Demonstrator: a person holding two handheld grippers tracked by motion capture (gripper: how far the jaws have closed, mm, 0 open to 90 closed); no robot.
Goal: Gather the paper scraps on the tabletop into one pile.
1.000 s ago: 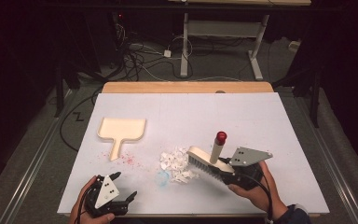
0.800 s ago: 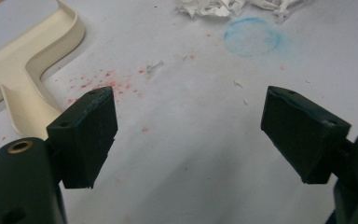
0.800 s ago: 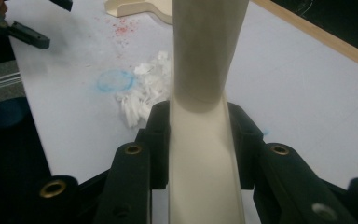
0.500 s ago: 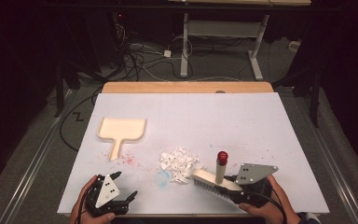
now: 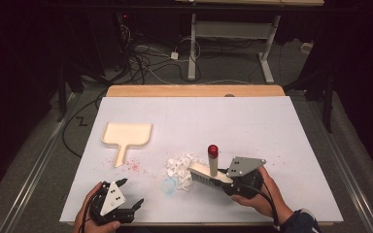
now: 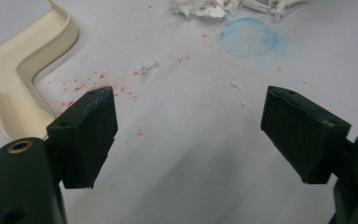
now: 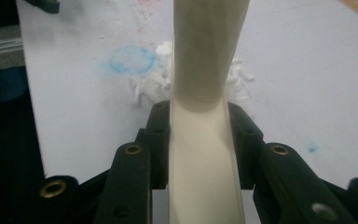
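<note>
— What is the right gripper doing?

— Its jaws are clamped on the cream handle of a hand brush. In the right gripper view the handle runs straight up between the two black jaws, pressed on both sides. From above, the bristle head sits on the white table cover, touching the right edge of the pile of torn white paper scraps. The red-tipped end of the handle stands up over the brush.

— Has that changed from half a second ago?

— Yes. Then the brush lay nearer the front edge of the table, below and to the right of the scraps. Now it has moved forward and left, back against the pile, close to where it was a second ago.

— And the left gripper?

— It rests near the front left corner, held in the person's left hand, jaws spread wide with nothing between them. It has barely moved. Its own view shows red specks on the cover and a faint blue ring just short of the scraps.

— Where is the dustpan?

— The cream dustpan lies flat on the left half of the table, handle pointing toward the person, well apart from the brush. It has not shifted.
</note>
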